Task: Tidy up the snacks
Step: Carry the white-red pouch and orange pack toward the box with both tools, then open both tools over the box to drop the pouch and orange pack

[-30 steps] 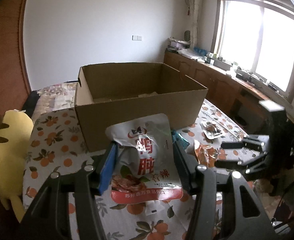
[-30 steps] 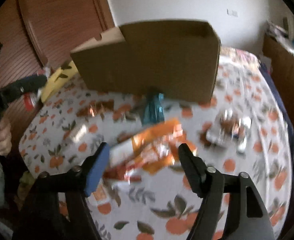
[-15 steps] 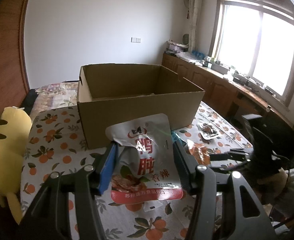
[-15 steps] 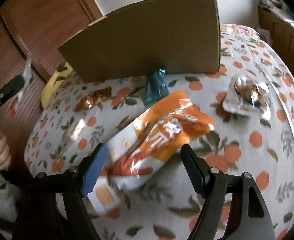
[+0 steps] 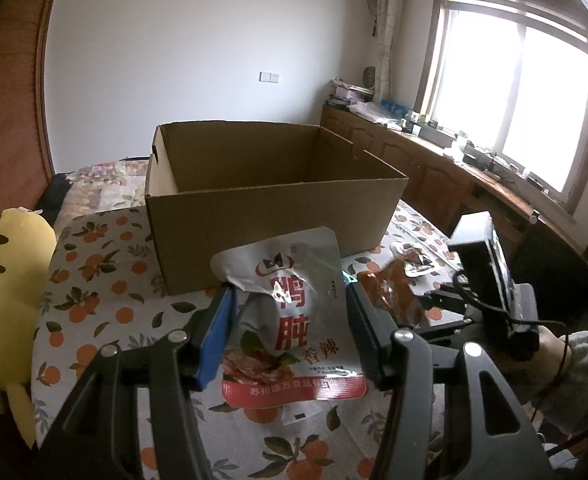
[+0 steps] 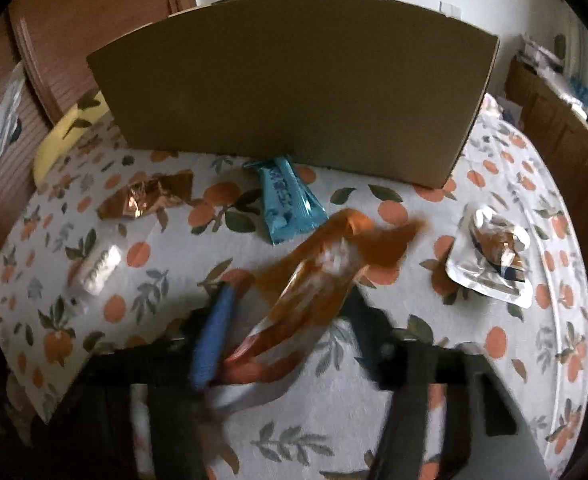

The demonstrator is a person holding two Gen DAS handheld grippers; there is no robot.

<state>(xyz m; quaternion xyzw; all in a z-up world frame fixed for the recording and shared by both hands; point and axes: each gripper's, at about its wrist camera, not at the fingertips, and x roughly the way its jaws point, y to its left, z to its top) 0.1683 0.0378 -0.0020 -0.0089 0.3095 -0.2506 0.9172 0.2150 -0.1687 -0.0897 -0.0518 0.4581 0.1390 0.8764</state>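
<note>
Black left claw (image 5: 290,312), blue pad, silver screws, grey fleece sleeve (image 5: 582,364)

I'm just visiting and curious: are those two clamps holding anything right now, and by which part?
The left gripper holds a silver snack pouch by its side edges. The right gripper has just been closing on an orange packet, mid-length; a firm grip cannot be told.

Left tongs (image 5: 290,312) clamped; right tongs (image 6: 290,304) just closing.
</note>
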